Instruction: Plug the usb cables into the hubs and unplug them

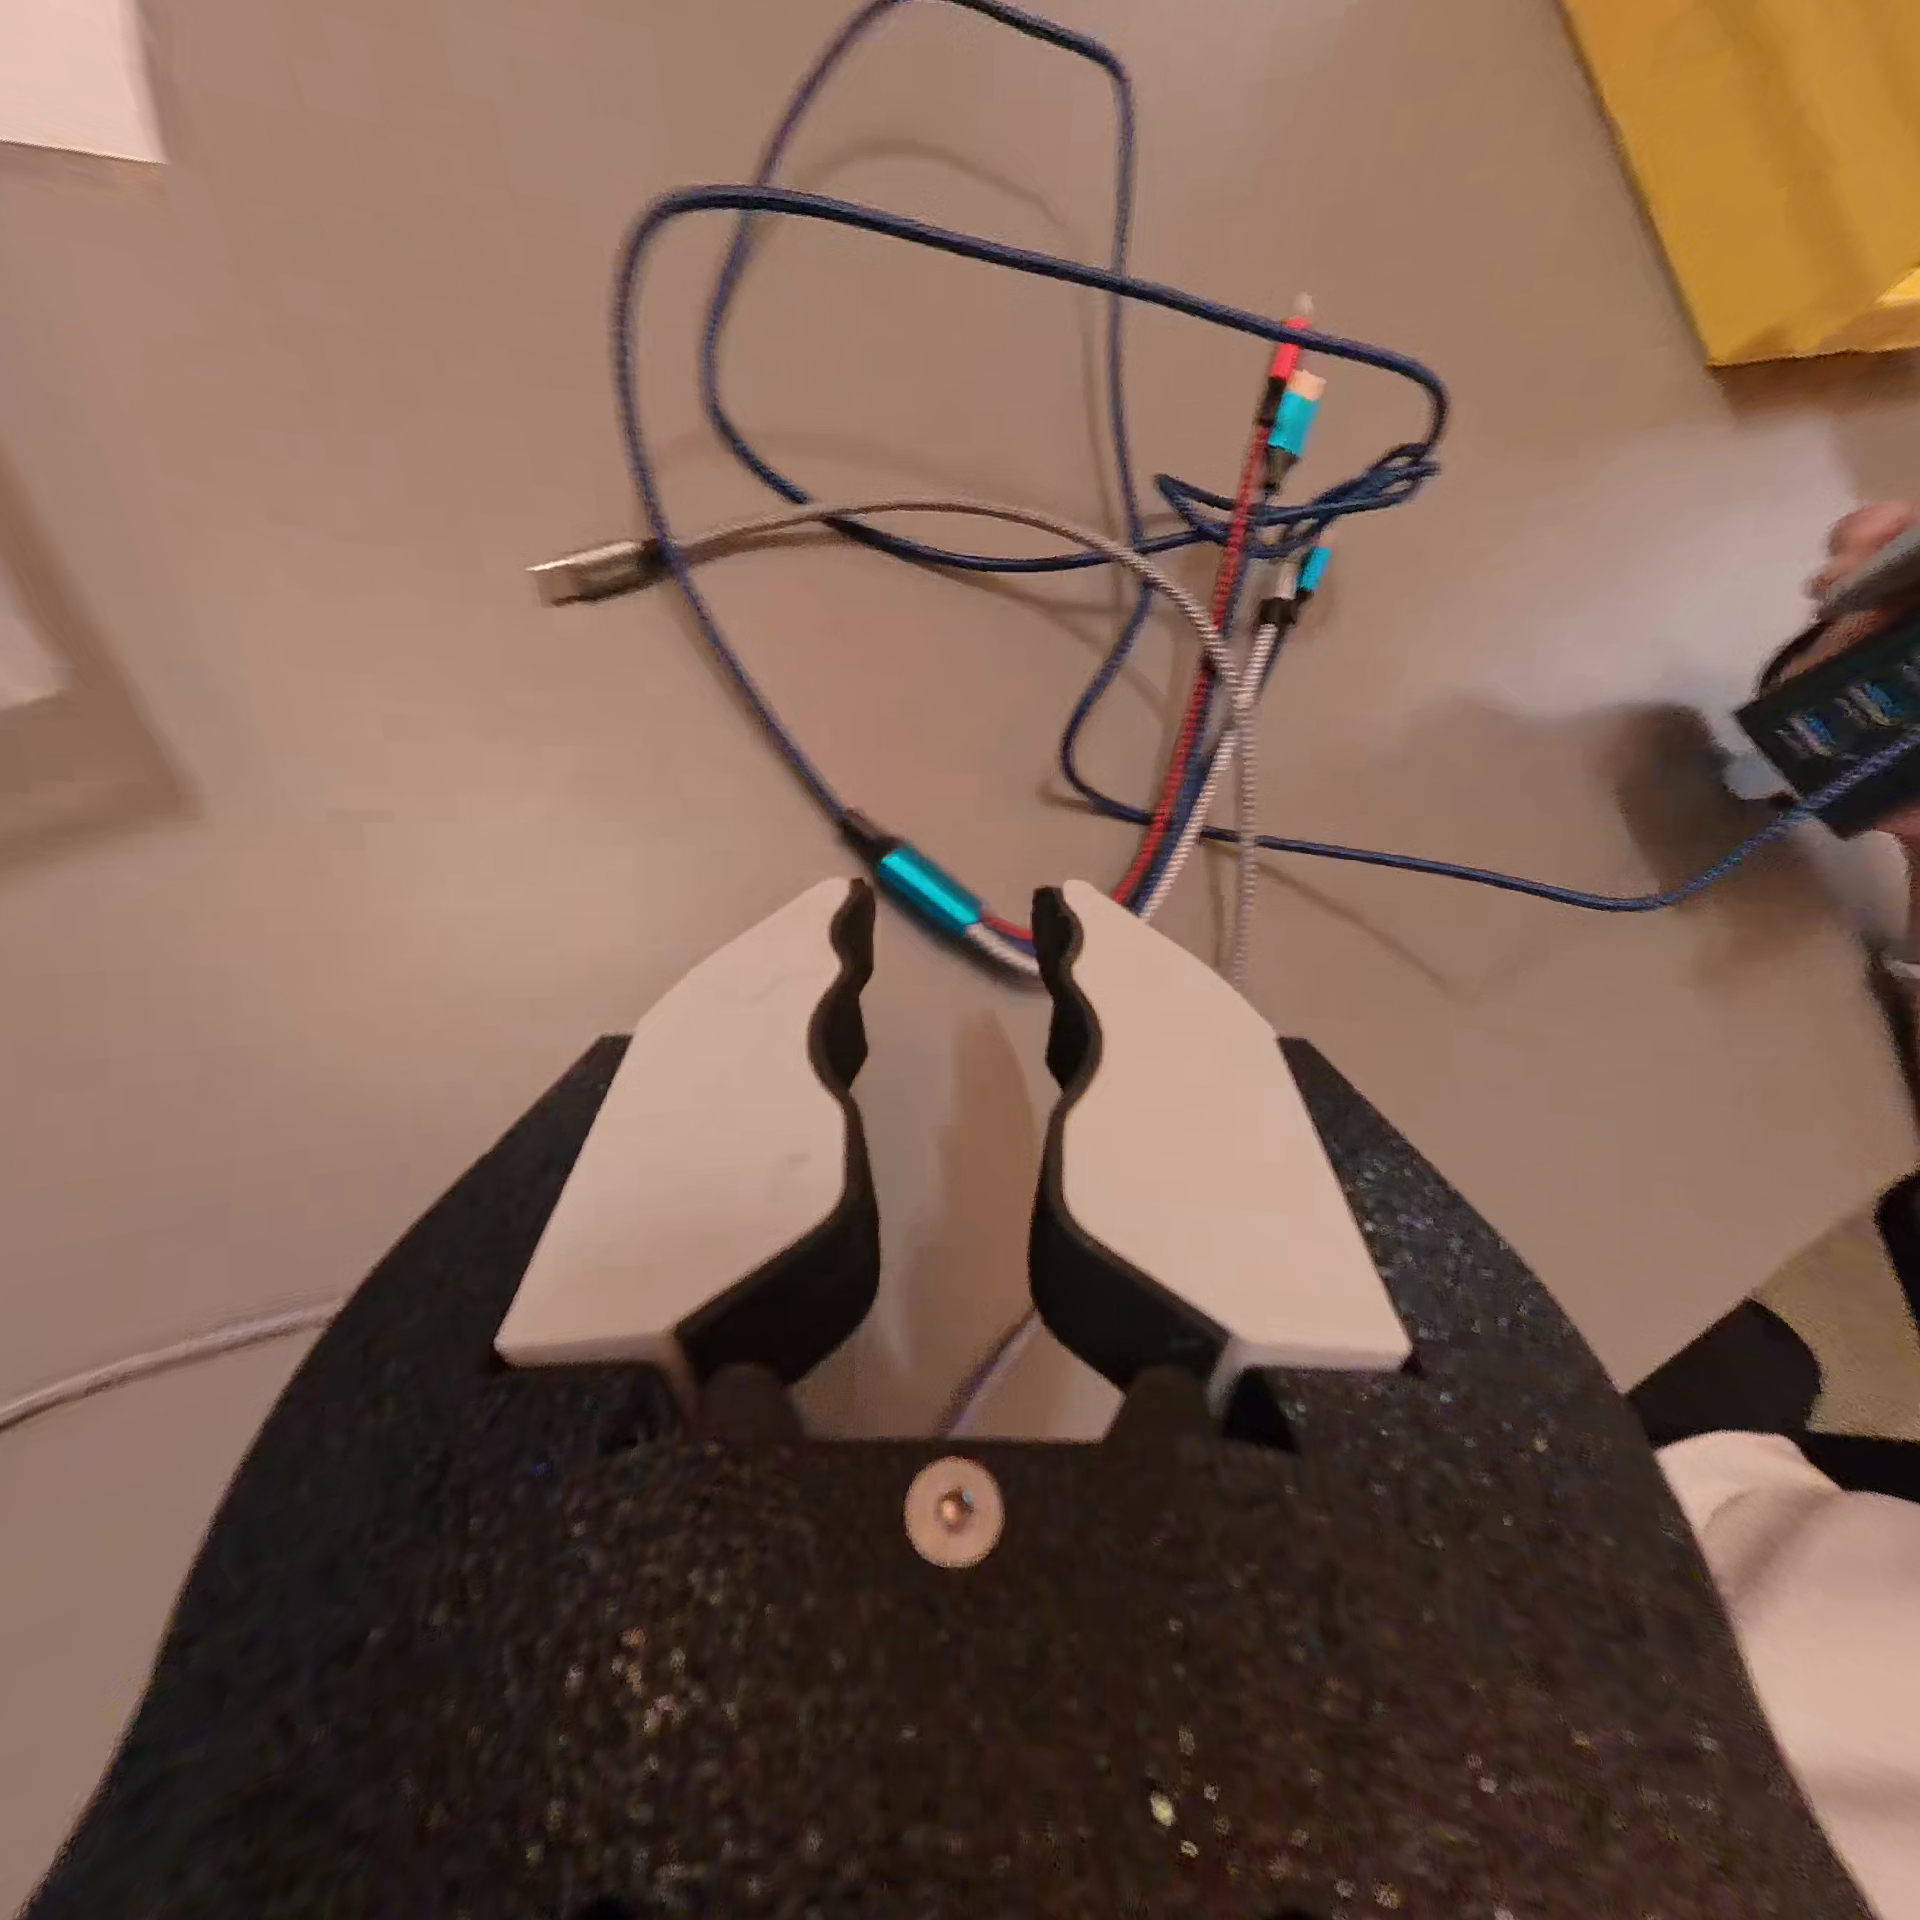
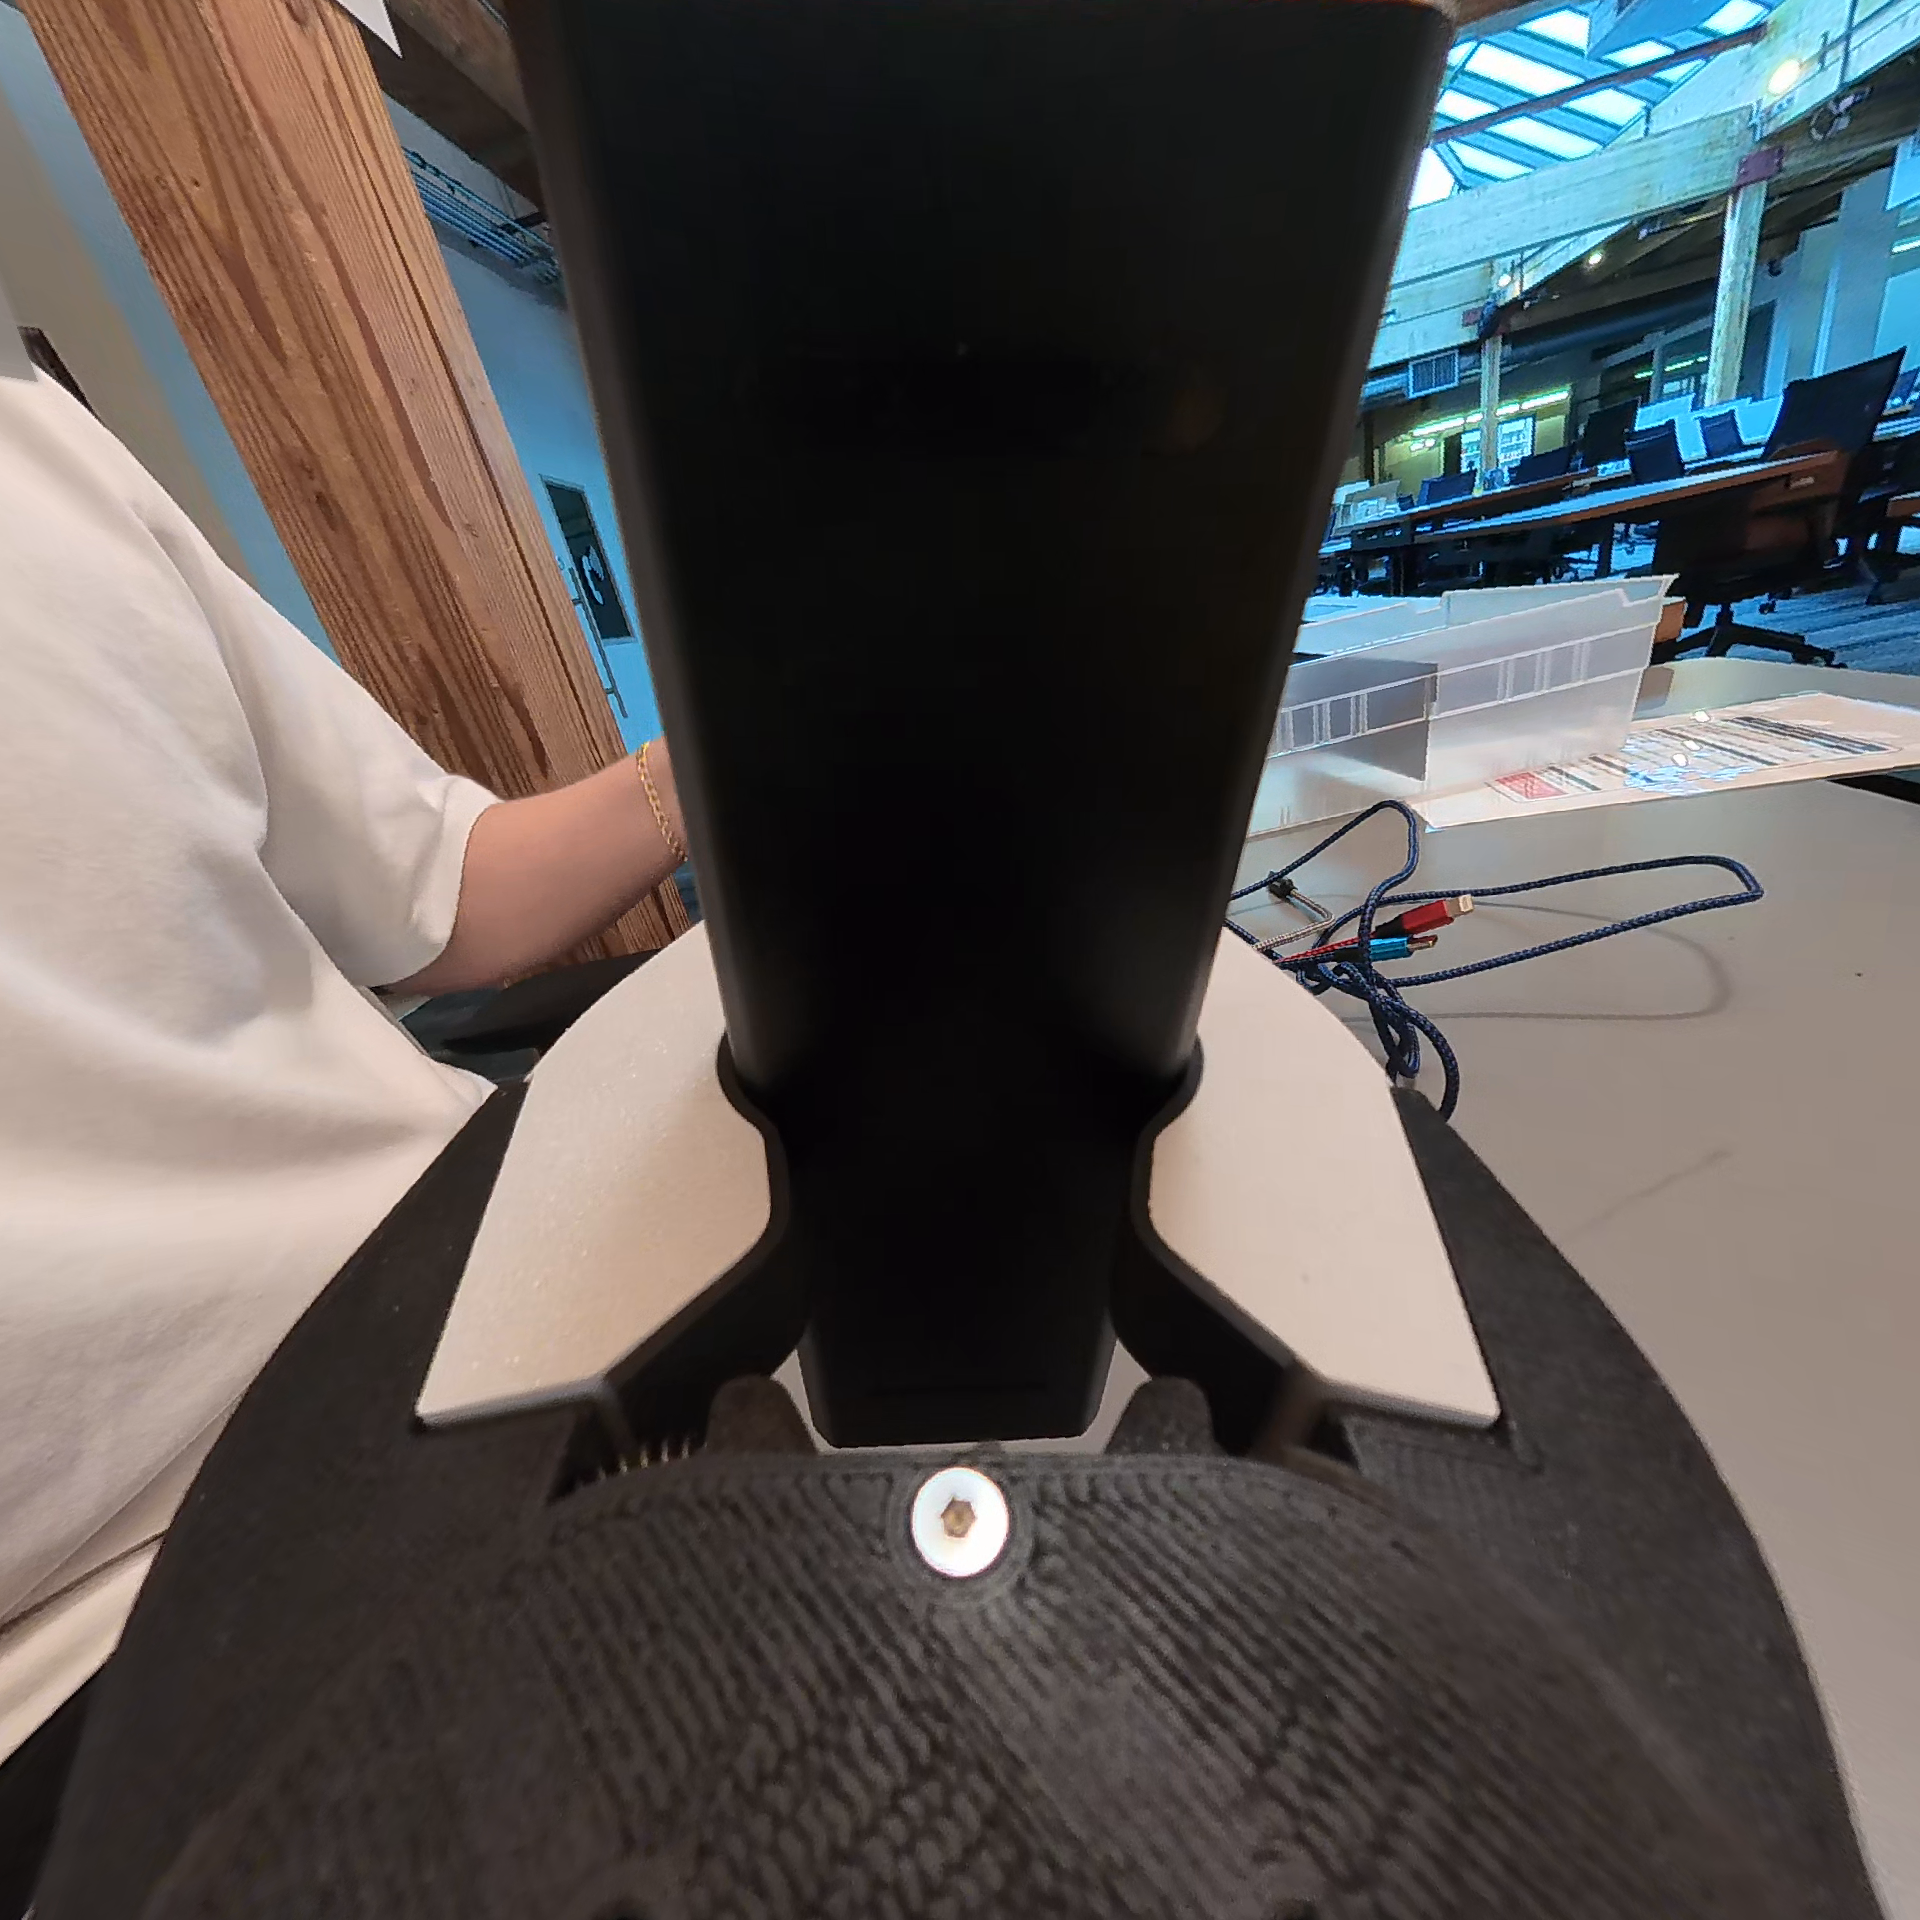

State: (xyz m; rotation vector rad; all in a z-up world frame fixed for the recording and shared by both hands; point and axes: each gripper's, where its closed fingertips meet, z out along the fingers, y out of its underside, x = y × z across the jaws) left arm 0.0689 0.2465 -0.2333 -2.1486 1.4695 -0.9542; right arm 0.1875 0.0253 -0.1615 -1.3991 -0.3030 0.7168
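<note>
Black hub (image 2: 956,623) is blocking the middle of the right wrist view, hiding its own far end. Left view: hub (image 1: 1844,727) is blurring, running off the right edge.

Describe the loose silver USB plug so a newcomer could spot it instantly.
Start at the tangle of braided cables on the beige table, ahead of the open left gripper. The silver USB plug lies alone at the tangle's left edge, metallic grey, unlike the teal and red connectors.
</note>
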